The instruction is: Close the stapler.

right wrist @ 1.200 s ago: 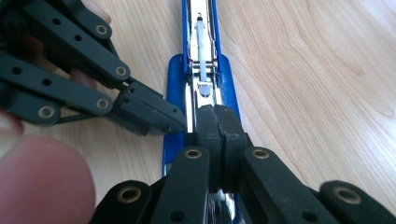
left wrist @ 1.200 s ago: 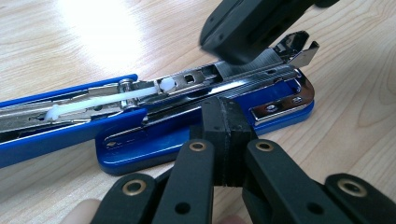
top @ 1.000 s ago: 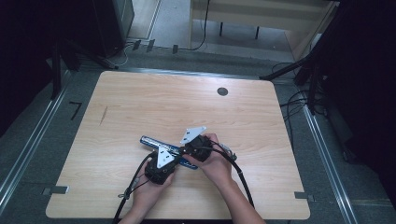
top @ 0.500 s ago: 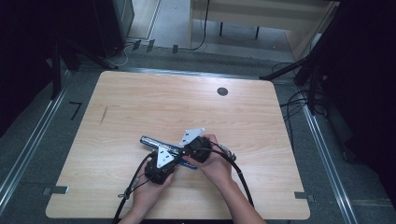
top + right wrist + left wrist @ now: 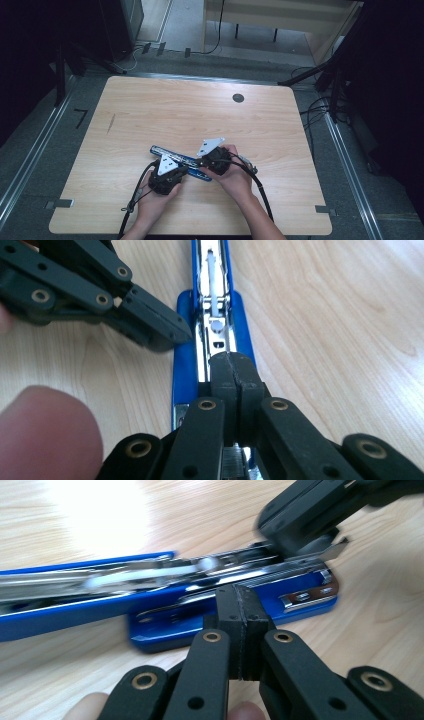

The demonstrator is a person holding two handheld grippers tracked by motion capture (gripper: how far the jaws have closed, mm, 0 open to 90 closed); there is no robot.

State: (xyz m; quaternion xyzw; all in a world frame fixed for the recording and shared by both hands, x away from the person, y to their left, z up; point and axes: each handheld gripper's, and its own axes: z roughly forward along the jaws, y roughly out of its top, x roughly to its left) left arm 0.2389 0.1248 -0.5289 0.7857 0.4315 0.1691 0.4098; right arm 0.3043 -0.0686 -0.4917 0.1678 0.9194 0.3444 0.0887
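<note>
On the near half of the wooden bench (image 5: 150, 115), a blue stapler (image 5: 172, 159) lies opened out flat, running from upper left to lower right between the person's two hands. At the left, the left gripper (image 5: 176, 174) sits low over the stapler's near side; in the left gripper view its two black jaws are pressed flat together with nothing between them, and their tips (image 5: 242, 611) rest against the edge of the stapler's blue base (image 5: 230, 611), just below the silver staple channel (image 5: 150, 577). The stapler's blue top arm (image 5: 55, 615) stretches away to the left in that view, lying on the wood. Whether the closed tips push on the base or merely touch it cannot be told. Farther right, the right gripper (image 5: 206, 162) meets the stapler from the other hand, a grey three-cornered plate (image 5: 210, 146) on top of it. In the right gripper view its jaws are likewise closed tight, gripping nothing, with the tips (image 5: 232, 371) set down on the metal channel (image 5: 212, 315) of the stapler, whose blue sides (image 5: 182, 375) show on either side. The left gripper (image 5: 150, 325) comes in from the upper left of that view, its tip touching the stapler's blue edge. A black round mark (image 5: 238, 98) lies far off on the bench near its back edge.
</note>
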